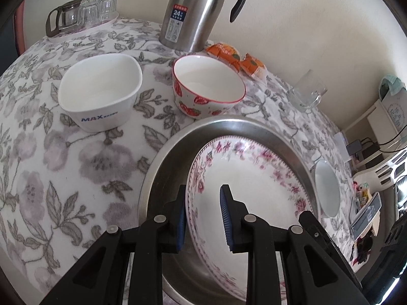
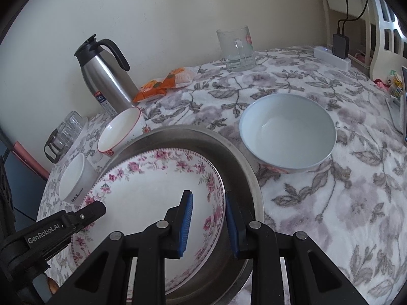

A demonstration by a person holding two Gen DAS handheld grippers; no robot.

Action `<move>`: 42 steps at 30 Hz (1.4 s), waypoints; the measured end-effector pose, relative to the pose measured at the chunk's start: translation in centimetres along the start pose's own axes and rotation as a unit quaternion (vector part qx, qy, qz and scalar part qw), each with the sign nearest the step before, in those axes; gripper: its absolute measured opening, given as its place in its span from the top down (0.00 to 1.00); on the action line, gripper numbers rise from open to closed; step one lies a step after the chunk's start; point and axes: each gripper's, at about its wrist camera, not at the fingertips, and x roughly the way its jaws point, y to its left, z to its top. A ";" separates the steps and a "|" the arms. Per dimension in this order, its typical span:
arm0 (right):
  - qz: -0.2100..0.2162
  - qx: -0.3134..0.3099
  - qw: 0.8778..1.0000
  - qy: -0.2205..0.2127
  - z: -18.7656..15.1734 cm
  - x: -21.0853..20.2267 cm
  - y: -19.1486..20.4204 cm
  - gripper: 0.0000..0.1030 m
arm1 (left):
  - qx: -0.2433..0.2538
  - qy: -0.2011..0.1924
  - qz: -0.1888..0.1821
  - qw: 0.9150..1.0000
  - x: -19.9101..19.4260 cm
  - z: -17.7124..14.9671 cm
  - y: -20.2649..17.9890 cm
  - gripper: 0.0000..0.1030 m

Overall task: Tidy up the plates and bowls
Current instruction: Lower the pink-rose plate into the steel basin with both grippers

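Stainless steel gleams low in both views: a wide round basin (image 1: 254, 129) sits on the tabletop (image 1: 76, 165), which wears a fuzzy cloth printed with grey-lilac flowers. Inside it, tilted, is a glossy white porcelain plate (image 1: 249, 178) with a pink rose border and beaded edge. The left claw (image 1: 203, 216) pinches the plate's left rim, blue ribbed pads narrow with the rim between them. Over on the right-wrist view, the right claw (image 2: 208, 223) grips the opposite rim the same way, one pad inside the plate, one between plate and basin wall. The plate's near edge is cut off behind the black claw frames.

Upper left, a squarish white bowl (image 1: 101, 89) with blue lettering; beside it a round strawberry-print bowl (image 1: 208, 86) with a red lip. A pale blue bowl (image 2: 287, 132) stands just right of the basin. At the back: a brushed-steel jug (image 1: 198, 12), orange snack packets (image 1: 236, 58), a clear glass mug (image 2: 239, 48), glassware blurred at the far left.
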 end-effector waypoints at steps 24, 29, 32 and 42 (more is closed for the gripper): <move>-0.008 -0.016 1.000 0.007 -0.5 0.3 0.0 0.73 | 0.014 0.028 0.036 0.999 1.4 -0.6 0.1 0.73; -0.008 -0.016 1.000 0.007 -0.5 0.2 0.0 0.74 | 0.025 0.018 0.043 0.999 0.9 -0.6 -0.2 0.73; -0.008 -0.016 1.000 0.007 -0.5 0.3 0.0 0.73 | 0.025 0.018 0.043 0.999 0.9 -0.5 -0.3 0.73; -0.001 -0.021 1.000 0.009 -0.6 0.2 0.0 0.73 | 0.024 0.014 0.048 0.998 0.6 -0.6 -0.4 0.73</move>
